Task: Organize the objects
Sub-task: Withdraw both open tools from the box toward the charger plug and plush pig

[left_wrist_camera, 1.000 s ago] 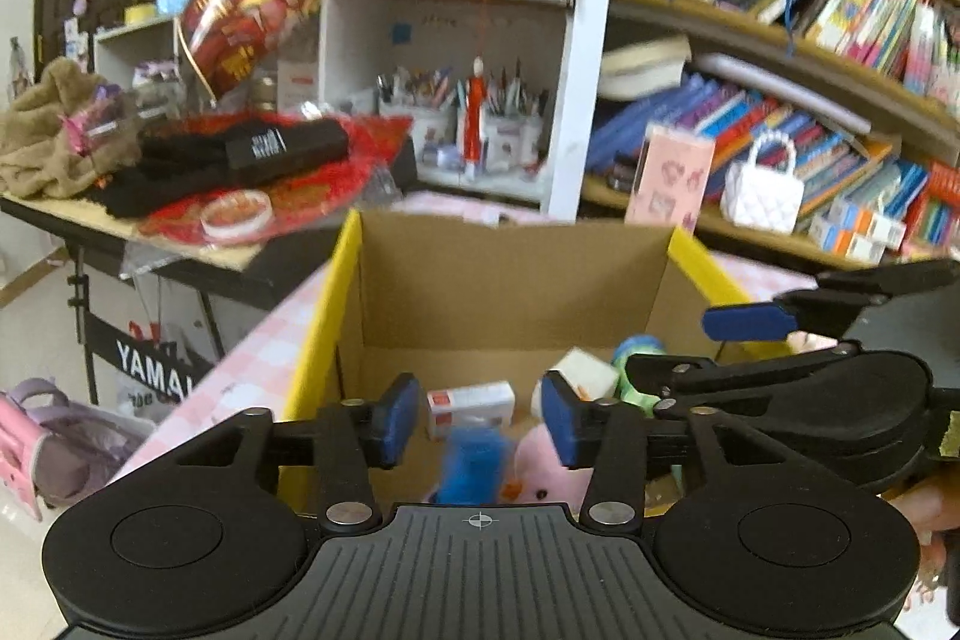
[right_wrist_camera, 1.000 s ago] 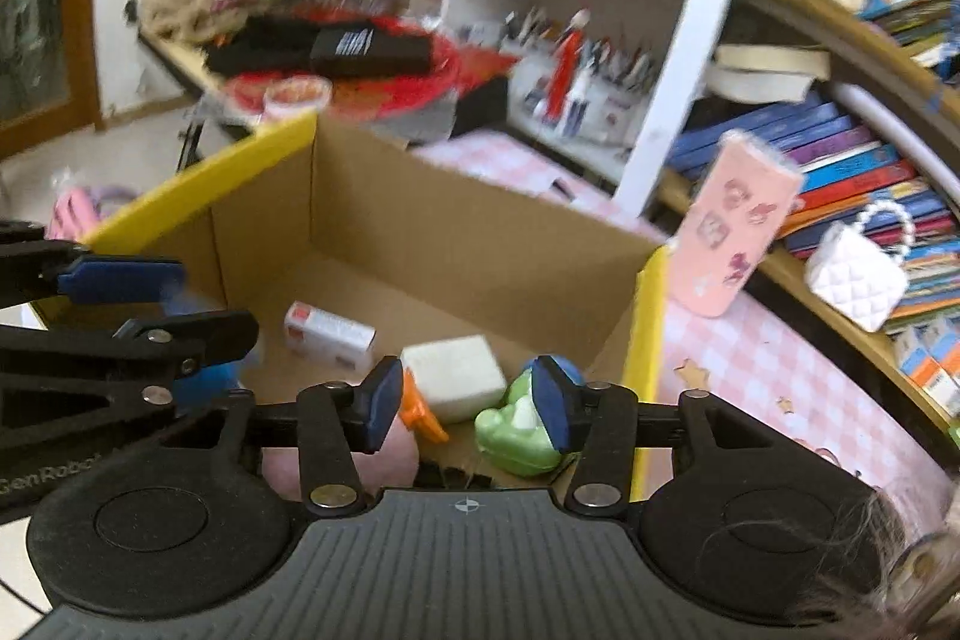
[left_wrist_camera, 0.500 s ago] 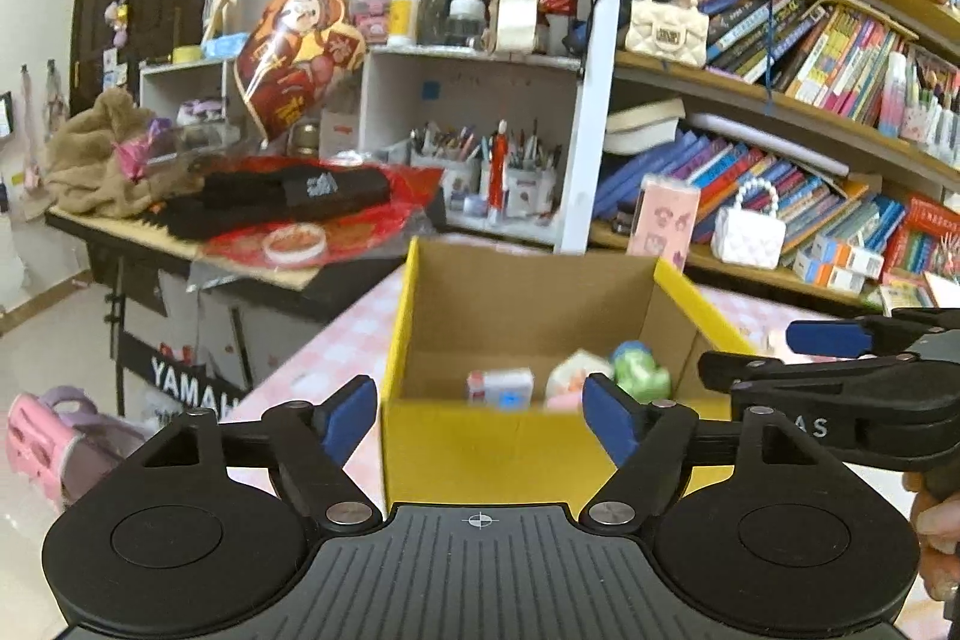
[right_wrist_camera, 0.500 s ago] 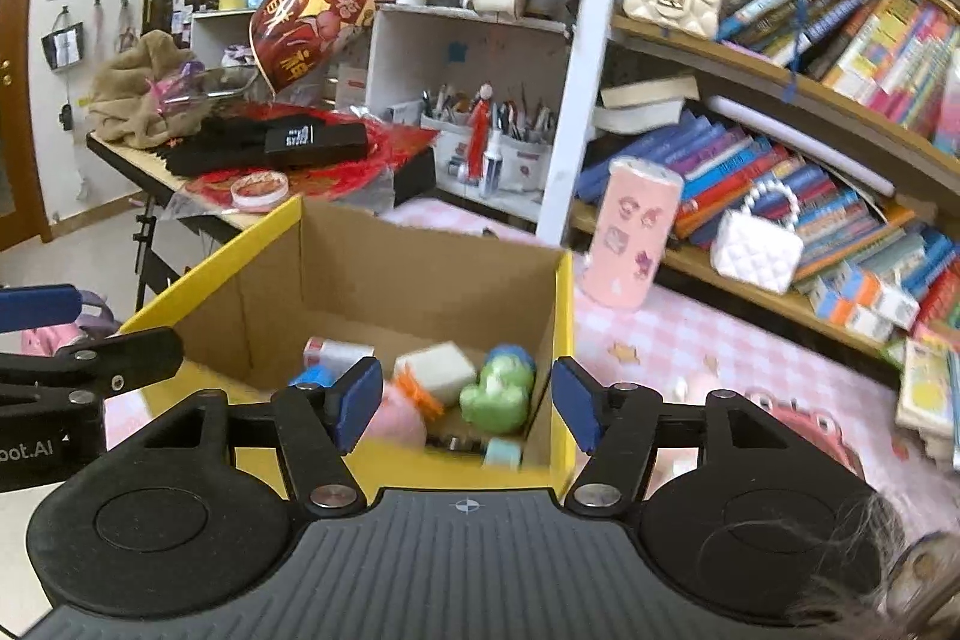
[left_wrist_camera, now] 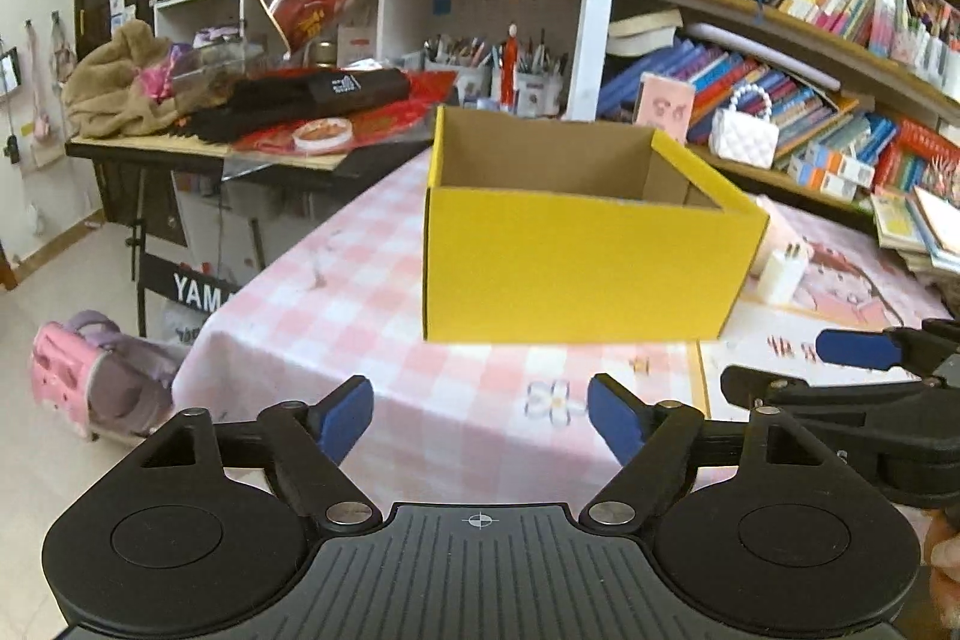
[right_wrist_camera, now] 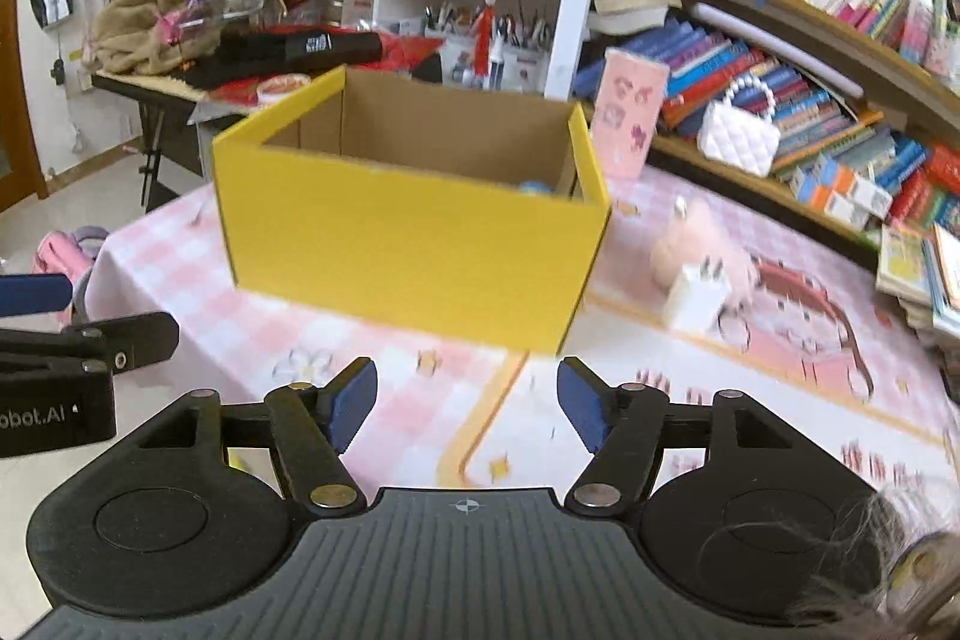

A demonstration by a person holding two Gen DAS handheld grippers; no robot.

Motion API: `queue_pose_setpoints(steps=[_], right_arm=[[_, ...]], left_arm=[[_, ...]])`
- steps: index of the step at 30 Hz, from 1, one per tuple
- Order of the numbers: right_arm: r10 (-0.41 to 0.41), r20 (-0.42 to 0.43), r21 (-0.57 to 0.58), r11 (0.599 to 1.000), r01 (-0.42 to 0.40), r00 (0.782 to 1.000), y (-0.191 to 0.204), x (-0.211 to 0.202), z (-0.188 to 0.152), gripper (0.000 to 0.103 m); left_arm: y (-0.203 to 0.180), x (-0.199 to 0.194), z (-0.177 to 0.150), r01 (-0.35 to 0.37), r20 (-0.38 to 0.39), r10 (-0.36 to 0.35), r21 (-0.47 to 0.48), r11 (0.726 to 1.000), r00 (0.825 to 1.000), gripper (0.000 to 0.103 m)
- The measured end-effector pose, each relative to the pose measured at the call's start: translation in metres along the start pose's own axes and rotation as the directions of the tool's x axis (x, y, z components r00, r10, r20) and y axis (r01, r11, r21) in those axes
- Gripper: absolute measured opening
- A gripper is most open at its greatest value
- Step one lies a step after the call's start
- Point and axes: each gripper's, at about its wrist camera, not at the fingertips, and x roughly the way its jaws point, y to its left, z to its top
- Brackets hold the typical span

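Yellow cardboard box (left_wrist_camera: pixel 576 268) sits open-topped on the pink checked tablecloth (left_wrist_camera: pixel 336 292), near the table's left edge, ahead of both grippers and apart from them. Left gripper (left_wrist_camera: pixel 480 418) hangs over the cloth, jaws wide and opening, nothing between them. Right gripper (right_wrist_camera: pixel 465 403) also over the cloth, jaws apart and opening, empty too. Inside the box only a bit of something blue (right_wrist_camera: pixel 534 187) shows over the near wall by the right corner; rest of the contents hidden. Right of the box on the table: white charger plug (right_wrist_camera: pixel 696 289) just beside a pink plush toy (right_wrist_camera: pixel 690 235). Bookshelves (left_wrist_camera: pixel 810 40) behind, cluttered.
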Motion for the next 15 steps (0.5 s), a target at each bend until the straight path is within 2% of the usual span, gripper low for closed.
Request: queue_pose_setpoints(steps=[8,15], right_arm=[[-0.029,-0.027,0.044,0.999,0.030,0.999,0.006,-0.016,-0.026,0.066],[-0.075,-0.060,0.079,0.994,0.080,0.995,-0.001,-0.029,-0.046,0.067]], left_arm=[[-0.002,-0.016,-0.020,0.011,-0.027,-0.010,0.029,1.000,1.000,0.085],[-0.015,-0.020,-0.034,0.075,-0.063,-0.070,0.073,0.995,0.996,0.085]])
